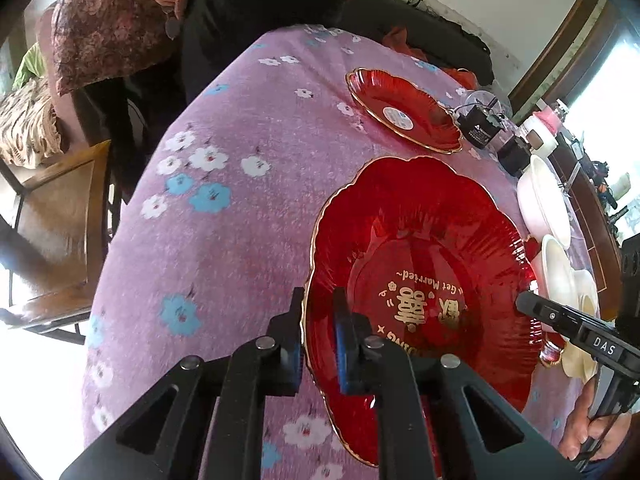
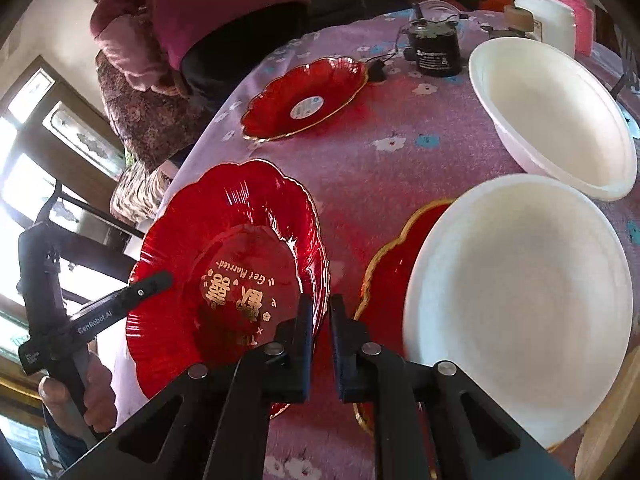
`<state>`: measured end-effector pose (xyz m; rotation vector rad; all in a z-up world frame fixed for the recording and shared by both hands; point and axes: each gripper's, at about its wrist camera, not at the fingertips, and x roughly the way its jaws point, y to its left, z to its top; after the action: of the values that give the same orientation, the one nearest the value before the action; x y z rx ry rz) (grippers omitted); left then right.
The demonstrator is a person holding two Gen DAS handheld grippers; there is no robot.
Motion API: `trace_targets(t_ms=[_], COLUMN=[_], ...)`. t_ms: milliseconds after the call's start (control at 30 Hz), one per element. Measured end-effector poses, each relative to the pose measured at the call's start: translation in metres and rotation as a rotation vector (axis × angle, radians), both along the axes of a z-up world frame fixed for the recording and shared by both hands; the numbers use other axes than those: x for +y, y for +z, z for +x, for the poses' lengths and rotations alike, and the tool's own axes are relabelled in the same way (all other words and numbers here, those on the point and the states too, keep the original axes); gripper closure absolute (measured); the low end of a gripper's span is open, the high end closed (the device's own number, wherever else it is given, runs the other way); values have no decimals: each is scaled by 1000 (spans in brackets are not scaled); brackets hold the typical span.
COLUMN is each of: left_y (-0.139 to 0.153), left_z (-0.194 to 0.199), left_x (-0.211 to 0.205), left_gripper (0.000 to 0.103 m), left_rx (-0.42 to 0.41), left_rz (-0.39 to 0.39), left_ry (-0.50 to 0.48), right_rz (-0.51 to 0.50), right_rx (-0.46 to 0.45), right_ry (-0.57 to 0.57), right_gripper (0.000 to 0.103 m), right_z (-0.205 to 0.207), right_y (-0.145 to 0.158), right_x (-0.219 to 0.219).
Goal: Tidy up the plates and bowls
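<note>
A large red plate (image 1: pixel 420 240) with a gold scalloped rim and gold lettering lies on the purple flowered tablecloth (image 1: pixel 224 248). My left gripper (image 1: pixel 320 312) is shut on its left rim, one finger outside and one inside the rim. My right gripper (image 2: pixel 322 316) is shut on the opposite rim of the same plate (image 2: pixel 240 216). Each gripper shows in the other's view: the right gripper (image 1: pixel 524 302) and the left gripper (image 2: pixel 160 280). A second red plate (image 2: pixel 304 96) lies farther back. Two white bowls (image 2: pixel 552 120) (image 2: pixel 520 300) stand to the right, the nearer one on a third red plate (image 2: pixel 388 276).
A black cylindrical device (image 2: pixel 432 52) with wires, a glass jar and white containers stand at the far right of the table. A person (image 2: pixel 200 20) in a pink top stands at the table's far side. A wooden chair (image 1: pixel 60 216) is beside the table's left edge.
</note>
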<state>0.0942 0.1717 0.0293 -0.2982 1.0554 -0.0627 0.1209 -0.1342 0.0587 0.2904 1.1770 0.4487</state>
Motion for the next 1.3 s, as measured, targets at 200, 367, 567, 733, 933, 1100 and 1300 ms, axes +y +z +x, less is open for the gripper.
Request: trace_targets(t_ms=[200,367,567,733,933,1100,1300], left_y=[-3,-6,-5,-6,-4,-5,-6], left_z=[-30,-59,-89,-109,-129,-140,-145], left_x=[2,0,-7,-16,-29,-45,-60], left_gripper=[91,91,91,91,91,91,91], left_rx=[3,4,-14,-17,-24,-25,-40], left_rz=[-16,-22,-9,-11,-8,-12,9], left_ry=[2,5,0,-15,-36,-73,-93], right_rz=[18,27,38,55,59,74,80], right_rx=[4,9,0,-25,-35,-30,-32], right_ry=[23,39,47,40,32,10,-10], right_gripper=[93,93,92,93,93,93,92], right_z=[-20,-44,-72,-93,-114,-130,-140], right_y=[2,0,-1,-3,-3,-5,-5], right_x=[2,2,-2,-12,-25,-44,-58])
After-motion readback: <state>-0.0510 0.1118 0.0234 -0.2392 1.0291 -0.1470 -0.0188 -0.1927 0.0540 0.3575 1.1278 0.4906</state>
